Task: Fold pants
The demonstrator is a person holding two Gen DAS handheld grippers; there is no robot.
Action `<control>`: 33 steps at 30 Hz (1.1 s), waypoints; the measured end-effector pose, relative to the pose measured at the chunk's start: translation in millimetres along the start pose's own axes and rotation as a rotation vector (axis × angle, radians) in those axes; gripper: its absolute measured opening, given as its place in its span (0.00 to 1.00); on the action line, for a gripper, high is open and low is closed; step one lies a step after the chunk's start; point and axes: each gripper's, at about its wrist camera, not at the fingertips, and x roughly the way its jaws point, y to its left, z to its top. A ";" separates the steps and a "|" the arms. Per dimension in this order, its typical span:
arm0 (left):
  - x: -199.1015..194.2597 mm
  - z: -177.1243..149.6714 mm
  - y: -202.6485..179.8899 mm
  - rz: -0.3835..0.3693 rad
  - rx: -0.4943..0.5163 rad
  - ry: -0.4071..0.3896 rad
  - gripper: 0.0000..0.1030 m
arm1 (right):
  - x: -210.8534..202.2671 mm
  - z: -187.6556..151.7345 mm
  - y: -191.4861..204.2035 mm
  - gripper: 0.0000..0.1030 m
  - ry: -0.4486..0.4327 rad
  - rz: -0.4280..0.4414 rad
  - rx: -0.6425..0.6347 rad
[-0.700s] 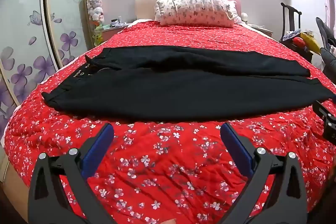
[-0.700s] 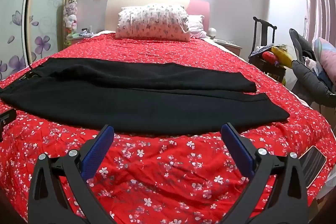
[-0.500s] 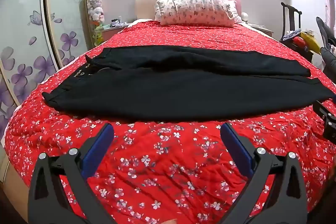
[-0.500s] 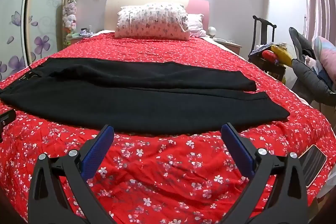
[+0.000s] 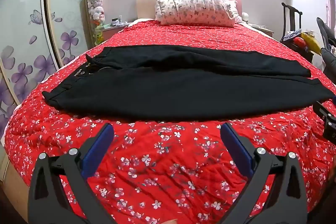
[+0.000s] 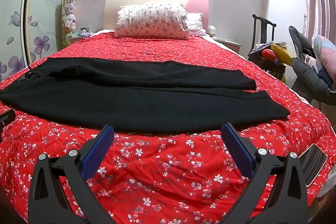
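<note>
Scene: a bed [image 5: 168, 161] under a red floral bedspread, seen from its foot; a patterned pillow [image 5: 195, 8] lies against the headboard.

Pants: black pants [image 5: 178, 93] lie flat across the bed, side to side, beyond both of my tools. The waistband [image 5: 69, 85] is at the left, the two leg cuffs [image 6: 271, 102] at the right. The legs lie side by side, the far one slightly overlapping the near one along the middle seam.

Left hand-held gripper [image 5: 167, 135]: released, blue pads spread wide, nothing between them. It hangs over bare bedspread, just short of the near edge of the pants, toward the waistband half.

Right hand-held gripper [image 6: 167, 134]: released likewise, pads wide apart and empty. Its tips reach about to the near hem of the near leg, toward the cuff half; I cannot tell if they touch the cloth.

Handling (my judgement): the fabric looks soft, thick and matte, like fleece or knit. I expect it to be limp and light, to sag between two grips, and to drag on the bedspread rather than slide freely. It is not fragile.

Where to take hold (my judgement): I would pinch the near edge at two well-separated points, one by the waistband corner and one by the near cuff, catching both layers, then lift evenly so the leg carries over without bunching.

Nearby: a phone [image 6: 313, 165] lies on the bed's right corner, well apart from the pants.
</note>
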 end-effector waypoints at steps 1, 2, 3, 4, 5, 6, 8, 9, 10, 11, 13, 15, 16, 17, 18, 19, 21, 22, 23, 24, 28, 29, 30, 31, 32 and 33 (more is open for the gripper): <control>0.0 0.0 0.1 -0.001 0.000 0.000 0.98 | 0.0 0.0 -0.1 0.99 0.000 0.000 0.000; 0.0 -0.1 0.3 -0.001 -0.001 0.000 0.98 | 0.0 0.0 -0.1 0.99 0.000 0.000 0.001; 0.0 0.0 0.0 -0.001 -0.001 0.000 0.98 | 0.0 0.0 -0.2 0.99 0.000 0.000 0.001; 0.0 0.0 0.0 -0.001 0.000 0.000 0.98 | -0.1 0.0 -0.2 0.99 0.000 0.000 0.001; 0.1 -0.1 0.0 -0.001 0.000 0.000 0.98 | 0.1 0.0 -0.3 0.99 0.001 0.001 0.001; 0.1 0.0 0.0 0.000 0.000 0.000 0.98 | 0.1 0.0 -0.3 0.99 0.001 0.000 0.001; 0.2 0.0 0.2 0.000 0.000 0.000 0.98 | 0.2 0.1 -0.5 0.99 0.001 0.001 0.002; 0.0 0.1 0.0 0.000 0.000 0.001 0.98 | 0.2 0.1 -0.7 0.99 0.002 0.001 0.002; 0.0 0.0 0.2 0.000 -0.001 0.000 0.98 | 0.3 0.1 -0.7 0.99 0.002 0.001 0.002; 0.0 0.1 0.0 0.000 -0.001 0.000 0.98 | 0.4 0.1 -0.8 0.99 0.002 0.001 0.002; 0.1 0.0 0.1 0.000 -0.001 0.001 0.98 | 0.5 0.1 -1.0 0.99 0.003 0.001 0.003; 0.0 0.0 -0.1 0.000 0.000 0.001 0.98 | 0.6 0.1 -1.1 0.99 0.003 0.002 0.003; 0.0 0.0 -0.1 0.000 0.001 0.000 0.98 | 0.7 0.1 -1.2 0.99 0.003 0.002 0.003; 0.1 -0.1 0.0 0.001 0.001 0.000 0.98 | 0.7 0.1 -1.3 0.99 0.003 0.002 0.004; 0.0 0.1 0.0 0.000 0.000 0.001 0.98 | 0.8 0.1 -1.4 0.99 0.003 0.002 0.004; 0.0 0.1 0.0 -0.001 0.000 0.001 0.98 | 1.0 0.1 -1.7 0.99 0.003 0.002 0.004; 0.0 0.1 -0.1 0.000 0.000 0.001 0.98 | 1.2 0.0 -2.4 0.99 0.003 0.002 0.004; 0.1 0.0 0.1 0.000 0.000 0.001 0.98 | 1.4 0.1 -2.7 0.99 0.004 0.002 0.004; 0.0 0.1 0.0 0.000 0.000 0.001 0.98 | 1.5 0.0 -3.1 0.99 0.004 0.002 0.005; 0.0 0.0 0.0 -0.001 0.000 0.001 0.98 | 1.7 0.0 -3.4 0.99 0.004 0.002 0.006; 2.3 -3.7 5.1 0.000 0.000 0.001 0.98 | 1.4 -0.4 -3.6 0.99 0.002 0.001 0.009; 2.4 -3.7 5.1 0.000 0.000 0.001 0.98 | 1.5 -0.6 -4.3 0.99 0.003 0.000 0.010; 2.4 -3.7 5.1 0.000 0.000 0.001 0.98 | 1.7 -0.7 -4.0 0.99 0.003 0.000 0.011; 2.4 -3.7 5.1 0.000 0.000 0.002 0.98 | 2.1 -0.6 -2.4 0.99 0.003 0.001 0.012; 2.3 -3.6 5.1 0.000 0.000 0.001 0.98 | 1.8 -0.9 -1.6 0.99 0.003 0.000 0.011; 2.3 -3.7 5.1 0.000 0.000 0.001 0.98 | 3.5 -2.4 -4.8 0.99 0.003 0.000 0.011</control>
